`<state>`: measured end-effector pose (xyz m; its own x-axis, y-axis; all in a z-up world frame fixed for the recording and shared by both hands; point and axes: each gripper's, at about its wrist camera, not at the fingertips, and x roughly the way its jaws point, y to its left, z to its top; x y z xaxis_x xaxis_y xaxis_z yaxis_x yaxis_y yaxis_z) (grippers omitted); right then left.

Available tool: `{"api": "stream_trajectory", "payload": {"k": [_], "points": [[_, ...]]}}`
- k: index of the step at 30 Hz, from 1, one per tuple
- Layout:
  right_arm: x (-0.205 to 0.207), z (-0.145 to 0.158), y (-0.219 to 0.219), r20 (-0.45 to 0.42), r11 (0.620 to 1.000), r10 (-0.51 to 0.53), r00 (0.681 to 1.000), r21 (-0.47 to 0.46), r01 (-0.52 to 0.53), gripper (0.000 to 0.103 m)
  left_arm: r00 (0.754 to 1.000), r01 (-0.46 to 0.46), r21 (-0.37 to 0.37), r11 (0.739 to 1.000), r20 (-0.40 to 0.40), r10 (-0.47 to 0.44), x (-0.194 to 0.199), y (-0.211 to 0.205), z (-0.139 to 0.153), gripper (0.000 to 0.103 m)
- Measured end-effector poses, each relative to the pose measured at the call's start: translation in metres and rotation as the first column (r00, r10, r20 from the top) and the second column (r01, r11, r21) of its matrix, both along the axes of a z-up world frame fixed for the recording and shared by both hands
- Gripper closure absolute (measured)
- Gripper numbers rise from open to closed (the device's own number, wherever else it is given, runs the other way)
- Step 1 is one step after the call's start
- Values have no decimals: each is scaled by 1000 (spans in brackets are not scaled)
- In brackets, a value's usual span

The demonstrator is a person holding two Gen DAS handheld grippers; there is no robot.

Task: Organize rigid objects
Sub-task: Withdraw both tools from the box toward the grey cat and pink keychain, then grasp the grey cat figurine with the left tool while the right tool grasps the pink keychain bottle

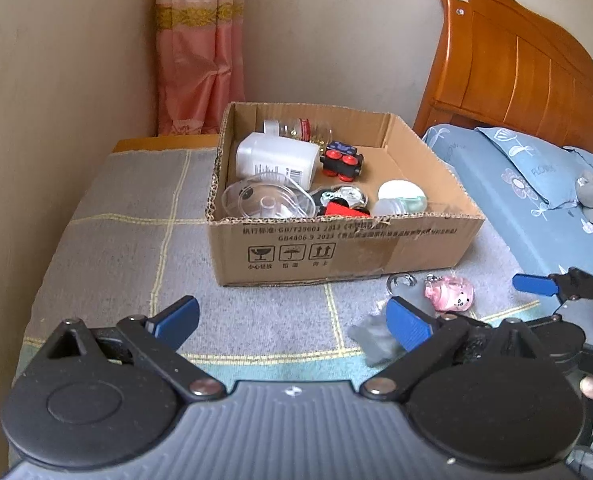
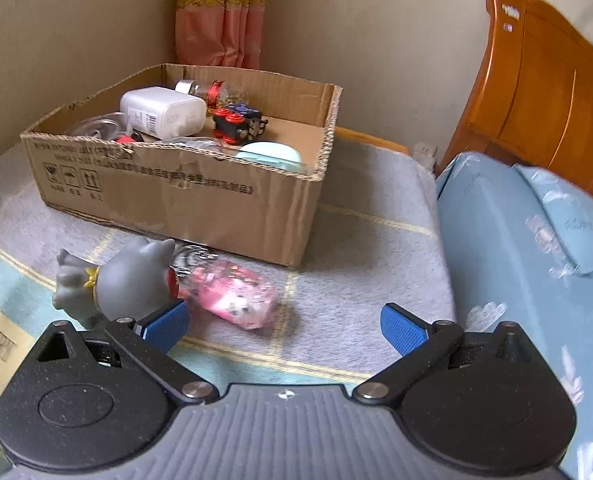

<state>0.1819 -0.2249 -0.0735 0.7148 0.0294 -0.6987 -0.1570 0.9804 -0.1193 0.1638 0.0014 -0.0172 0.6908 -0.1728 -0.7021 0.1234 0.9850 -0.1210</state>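
Your right wrist view shows the grey cat figurine (image 2: 116, 280) sharp beside your right gripper (image 2: 286, 326); your left view only gives it as a grey blur (image 1: 376, 340) behind your left gripper (image 1: 292, 320). Both grippers are spread wide, holding nothing. The pink keychain (image 2: 236, 298) lies on the blanket (image 2: 356, 240) just before the cardboard box (image 2: 200, 204), which holds a white bottle (image 2: 162, 112) and a toy car (image 2: 238, 122).
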Motion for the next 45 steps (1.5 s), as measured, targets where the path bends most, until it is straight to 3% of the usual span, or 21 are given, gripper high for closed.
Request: {"api": "stream_trajectory", "payload": {"k": [8, 18, 22, 36, 45], "points": [[-8, -3, 17, -36, 991, 79, 996, 109, -75, 0, 999, 32, 29, 999, -16, -31, 2, -10, -7, 4], [-25, -16, -7, -55, 998, 6, 998, 60, -3, 0, 989, 149, 114, 982, -14, -149, 4, -48, -18, 4], [-34, -23, -19, -67, 996, 16, 998, 90, -10, 0, 980, 198, 131, 971, -33, -195, 7, -64, -28, 3], [-44, -25, -22, -28, 994, 50, 998, 95, -47, 0, 983, 150, 143, 978, -128, -132, 33, -71, -68, 2], [-44, -25, -22, -25, 994, 56, 998, 94, -54, 0, 987, 120, 125, 985, -117, -105, 32, -43, -70, 0]]}}
